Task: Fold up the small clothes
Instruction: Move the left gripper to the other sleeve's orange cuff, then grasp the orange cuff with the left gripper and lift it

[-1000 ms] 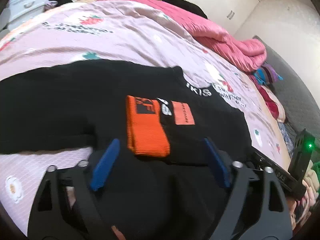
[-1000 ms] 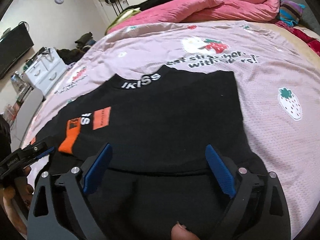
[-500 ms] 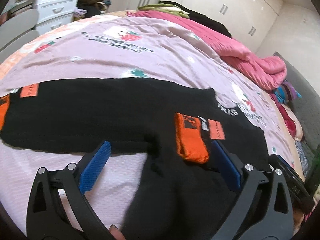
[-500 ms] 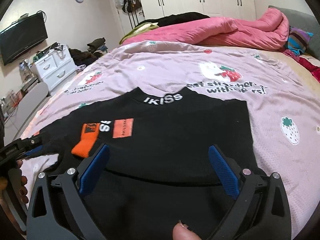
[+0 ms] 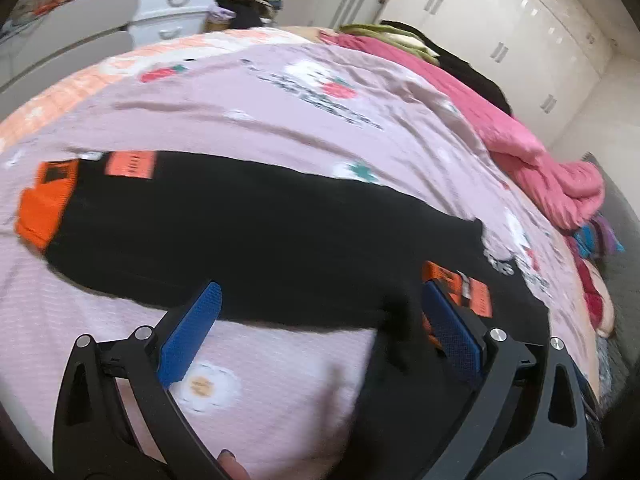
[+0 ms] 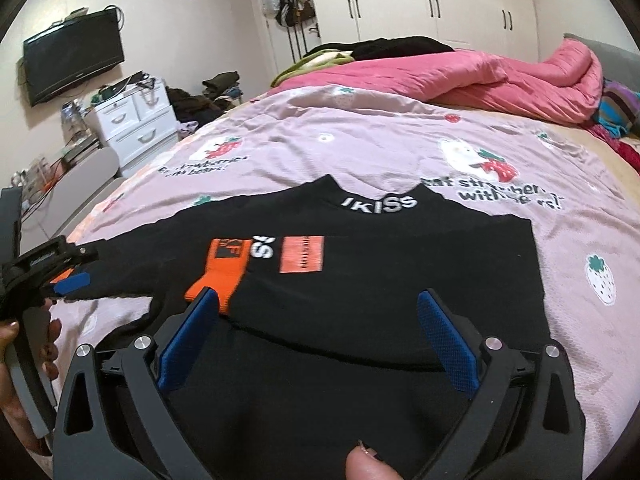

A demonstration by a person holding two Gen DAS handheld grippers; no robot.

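Note:
A black sweater point(image 6: 360, 280) with a white-lettered collar lies flat on the pink bedspread point(image 6: 360, 140). One sleeve is folded across its chest, its orange cuff point(image 6: 224, 268) resting there. The other sleeve point(image 5: 240, 232) stretches out to the left, its orange cuff point(image 5: 46, 204) at the far end. My left gripper point(image 5: 316, 320) is open and empty above this sleeve near the armpit; it also shows in the right wrist view point(image 6: 68, 280). My right gripper point(image 6: 316, 320) is open and empty over the sweater's lower body.
A pink quilt point(image 6: 500, 76) is bunched at the far side of the bed, with dark clothes behind it. A white drawer unit point(image 6: 136, 124) and a grey chair point(image 5: 68, 40) stand beside the bed. White wardrobes point(image 6: 440, 0) line the far wall.
My left gripper has swung left, from over the folded cuff toward the stretched-out sleeve. My right gripper has pulled back and tilted up a little. The sweater has not moved.

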